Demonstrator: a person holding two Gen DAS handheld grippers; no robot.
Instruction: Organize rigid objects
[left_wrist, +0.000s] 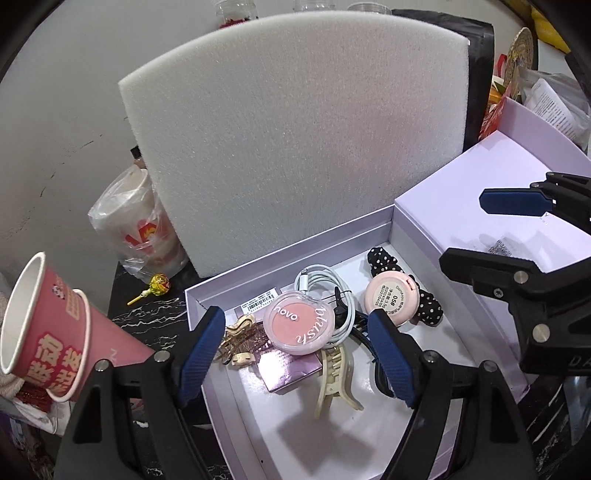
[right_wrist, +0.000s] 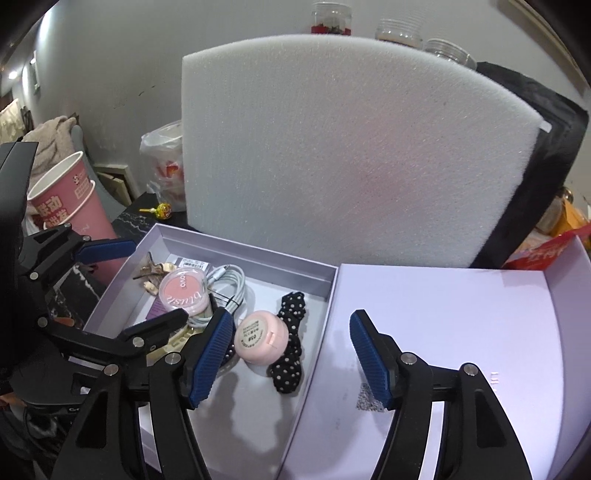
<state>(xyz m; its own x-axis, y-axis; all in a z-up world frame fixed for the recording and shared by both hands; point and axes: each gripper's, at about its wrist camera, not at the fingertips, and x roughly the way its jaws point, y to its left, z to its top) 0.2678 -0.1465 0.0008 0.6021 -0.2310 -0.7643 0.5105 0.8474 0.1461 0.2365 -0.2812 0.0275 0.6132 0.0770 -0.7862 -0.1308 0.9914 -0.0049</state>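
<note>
the biggest thing here is the foam sheet (left_wrist: 295, 140), one slab standing upright behind everything. in front of it lies the open lilac box (left_wrist: 280, 258), and just to its right the box lid (right_wrist: 443, 332), flat and bare but for a small printed label. both sit on a dark marbled table (left_wrist: 147, 317).

the left gripper (left_wrist: 297, 345) hangs over the left part of the box with its jaws wide and nothing between the pads; the blush compact (left_wrist: 299, 321) lies below the gap, untouched. the right gripper (right_wrist: 284, 354) hangs over the seam where box and lid meet, jaws also wide and empty.

the loose things all lie inside the box already, so i judge this a moment between picks. to do the next step well, come straight down over one piece, close on its firm edges, and lift clear of the cable so it does not drag along.

counted inside the box: two round compacts, the blush one and a pale pink compact (right_wrist: 261, 341); one coiled white cable (left_wrist: 325, 288); one dotted scrunchie (right_wrist: 290, 332); one cream hair claw (left_wrist: 332, 380); one small purple packet (left_wrist: 290, 373); a tangle of gold hairpins (left_wrist: 240, 339), too knotted to count. outside stand two stacked pink paper cups (left_wrist: 44, 328), a bagged cup (left_wrist: 144, 225) and one lollipop (left_wrist: 157, 286).
</note>
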